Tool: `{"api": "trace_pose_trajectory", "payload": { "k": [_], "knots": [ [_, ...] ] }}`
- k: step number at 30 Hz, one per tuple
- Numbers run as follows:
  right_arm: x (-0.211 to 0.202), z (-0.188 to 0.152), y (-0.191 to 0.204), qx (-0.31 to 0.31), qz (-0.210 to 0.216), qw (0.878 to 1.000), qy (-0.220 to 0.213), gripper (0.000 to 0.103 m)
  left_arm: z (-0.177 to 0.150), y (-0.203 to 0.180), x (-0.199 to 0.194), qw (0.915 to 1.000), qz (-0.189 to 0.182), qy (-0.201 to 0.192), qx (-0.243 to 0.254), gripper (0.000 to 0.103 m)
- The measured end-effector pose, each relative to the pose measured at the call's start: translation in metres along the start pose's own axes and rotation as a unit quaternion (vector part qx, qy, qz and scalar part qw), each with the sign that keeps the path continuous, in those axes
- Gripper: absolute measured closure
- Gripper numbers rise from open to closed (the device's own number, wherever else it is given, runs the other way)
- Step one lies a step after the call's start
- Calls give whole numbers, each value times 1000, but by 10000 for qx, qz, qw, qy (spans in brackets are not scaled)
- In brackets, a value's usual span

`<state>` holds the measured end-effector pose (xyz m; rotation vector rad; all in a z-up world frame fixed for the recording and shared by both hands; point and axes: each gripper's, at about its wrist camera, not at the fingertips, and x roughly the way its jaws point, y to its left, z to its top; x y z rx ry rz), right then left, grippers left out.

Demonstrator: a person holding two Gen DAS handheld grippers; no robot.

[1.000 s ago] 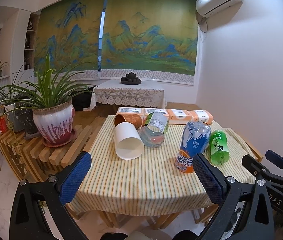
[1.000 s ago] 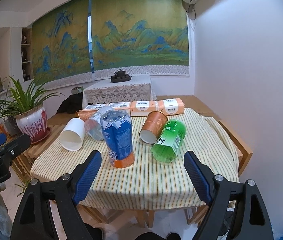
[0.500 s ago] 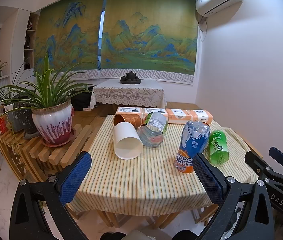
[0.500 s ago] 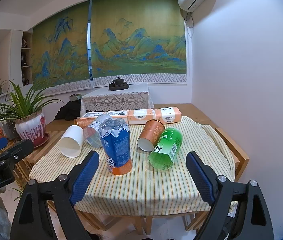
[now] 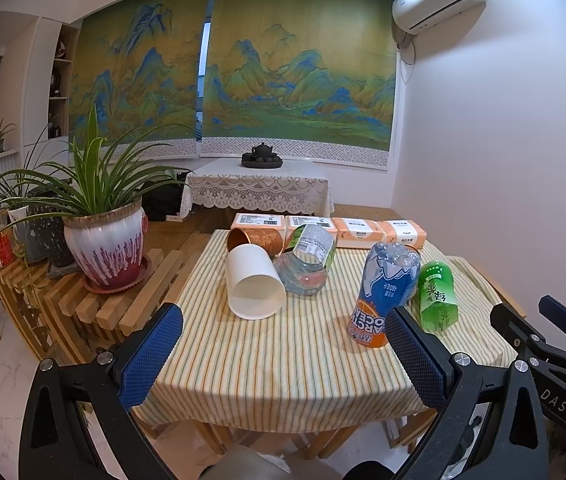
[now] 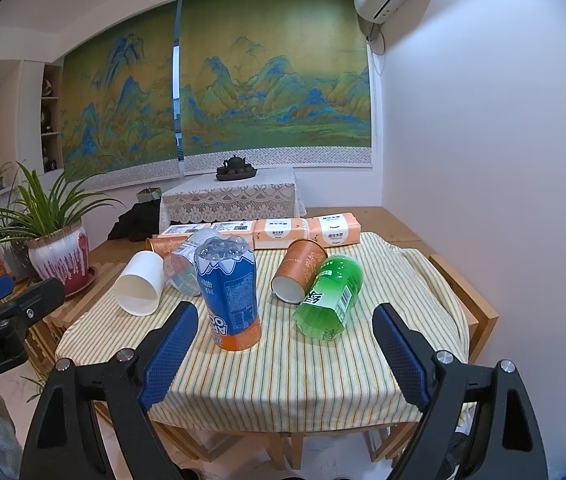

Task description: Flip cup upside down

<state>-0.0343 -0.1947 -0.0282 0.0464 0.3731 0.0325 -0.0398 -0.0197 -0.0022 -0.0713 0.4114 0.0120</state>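
Left gripper [image 5: 283,354]: level, held short of table's near edge, aimed across striped tablecloth [image 5: 283,360]; fingers [image 5: 151,354] spread wide, nothing between. Right gripper [image 6: 285,356]: same pose beside it, fingers [image 6: 401,354] spread wide, empty. White cup [image 5: 254,288]: on its side at left of table, mouth toward camera, touching clear bottle [image 5: 307,260]. Orange cup [image 6: 298,270]: on its side mid-table, against green bottle [image 6: 331,296]. Blue bottle [image 6: 229,292]: stands inverted near front.

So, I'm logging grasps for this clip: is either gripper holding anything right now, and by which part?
Nothing is held. The left gripper and the right gripper are both open, short of the striped-cloth table; the white paper cup lies on its side, untouched.
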Motion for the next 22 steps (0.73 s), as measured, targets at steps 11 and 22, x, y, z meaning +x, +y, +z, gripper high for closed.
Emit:
{"api": "trace_pose_trajectory", "payload": {
  "k": [11, 22],
  "knots": [
    [2, -1, 0, 21, -14, 10000, 29, 17, 1, -4, 1, 10000, -41, 13, 54, 0],
    [6, -3, -1, 32, -6, 10000, 79, 17, 2, -4, 3, 10000, -13, -25, 71, 0]
  ]
}}
